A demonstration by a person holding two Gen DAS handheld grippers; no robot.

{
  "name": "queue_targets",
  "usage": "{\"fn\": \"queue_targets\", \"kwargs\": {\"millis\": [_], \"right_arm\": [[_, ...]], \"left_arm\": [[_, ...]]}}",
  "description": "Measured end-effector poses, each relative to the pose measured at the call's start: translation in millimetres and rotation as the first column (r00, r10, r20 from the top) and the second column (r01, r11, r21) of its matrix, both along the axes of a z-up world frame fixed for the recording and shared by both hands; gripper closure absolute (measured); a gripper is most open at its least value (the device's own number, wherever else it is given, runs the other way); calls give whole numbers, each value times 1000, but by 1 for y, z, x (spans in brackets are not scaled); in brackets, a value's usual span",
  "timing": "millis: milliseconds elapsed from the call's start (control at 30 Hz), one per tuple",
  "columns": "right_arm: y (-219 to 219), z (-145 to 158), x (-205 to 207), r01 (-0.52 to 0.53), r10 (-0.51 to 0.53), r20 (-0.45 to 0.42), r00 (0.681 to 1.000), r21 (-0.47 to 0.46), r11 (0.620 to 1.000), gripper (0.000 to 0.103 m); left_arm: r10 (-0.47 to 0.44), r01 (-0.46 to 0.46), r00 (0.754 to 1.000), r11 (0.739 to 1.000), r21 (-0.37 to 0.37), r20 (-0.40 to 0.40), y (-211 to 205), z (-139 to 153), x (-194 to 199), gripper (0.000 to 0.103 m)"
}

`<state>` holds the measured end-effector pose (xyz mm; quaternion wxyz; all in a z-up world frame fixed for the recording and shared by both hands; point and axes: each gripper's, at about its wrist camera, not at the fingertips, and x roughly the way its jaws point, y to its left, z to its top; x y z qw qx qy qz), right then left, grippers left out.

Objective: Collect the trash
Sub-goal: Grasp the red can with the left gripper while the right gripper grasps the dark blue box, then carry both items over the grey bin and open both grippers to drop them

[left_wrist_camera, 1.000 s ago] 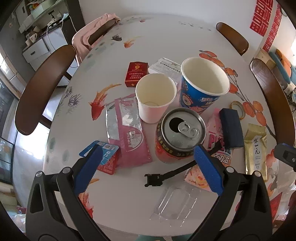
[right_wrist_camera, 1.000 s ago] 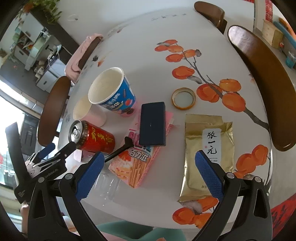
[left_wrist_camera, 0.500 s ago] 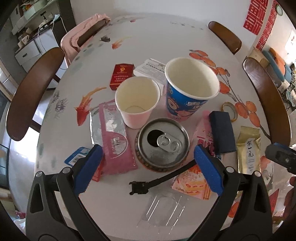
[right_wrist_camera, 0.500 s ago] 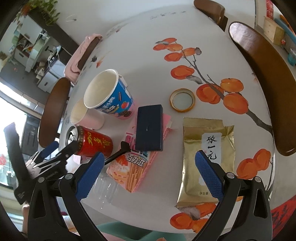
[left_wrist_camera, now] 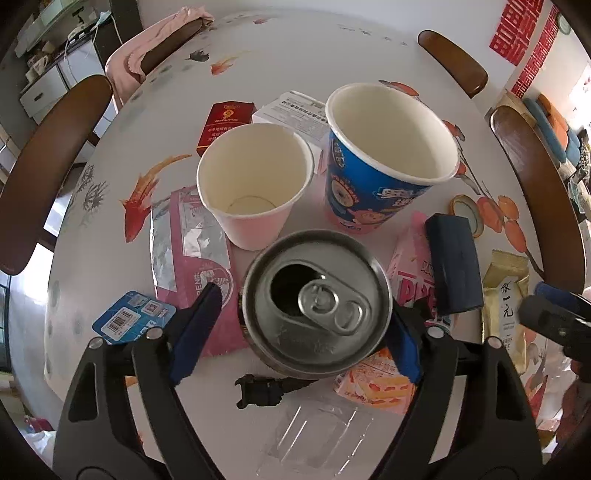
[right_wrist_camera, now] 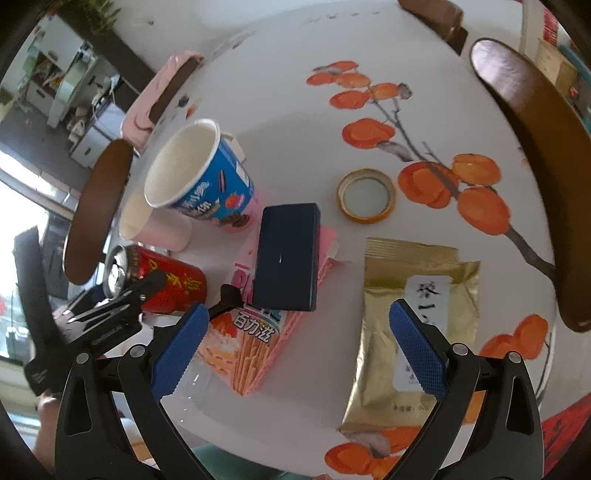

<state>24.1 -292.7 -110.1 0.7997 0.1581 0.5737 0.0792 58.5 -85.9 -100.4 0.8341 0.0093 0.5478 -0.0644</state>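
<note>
In the left wrist view, the can is seen upright on the table, between the closing jaws of the left gripper; whether the pads press it cannot be told. Two cups stand just beyond it. In the right wrist view, the right gripper is held wide and empty above a pink box and a gold packet.

Brown chairs ring the round white bench, whose top is painted with orange fruit and red fish. A pink cloth hangs over one chair back. Red paper decorations hang on the far wall.
</note>
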Motion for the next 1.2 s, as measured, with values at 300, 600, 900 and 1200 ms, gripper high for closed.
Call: {"fn": "queue_targets", "kwargs": {"millis": [300, 600, 900, 1200], "right_arm": [[21, -34, 25, -2, 0, -35, 999, -38, 999, 11], [22, -46, 32, -3, -3, -79, 997, -71, 997, 49], [12, 19, 11, -27, 29, 31, 999, -43, 999, 50], [141, 68, -16, -437, 426, 126, 896, 81, 896, 50]], "left_arm": [[-28, 29, 999, 1000, -13, 17, -2, -4, 4, 39], [29, -25, 999, 994, -108, 41, 17, 2, 2, 41], [60, -45, 993, 989, -141, 104, 47, 49, -23, 41], [316, -300, 941, 945, -130, 119, 135, 77, -94, 41]]}}
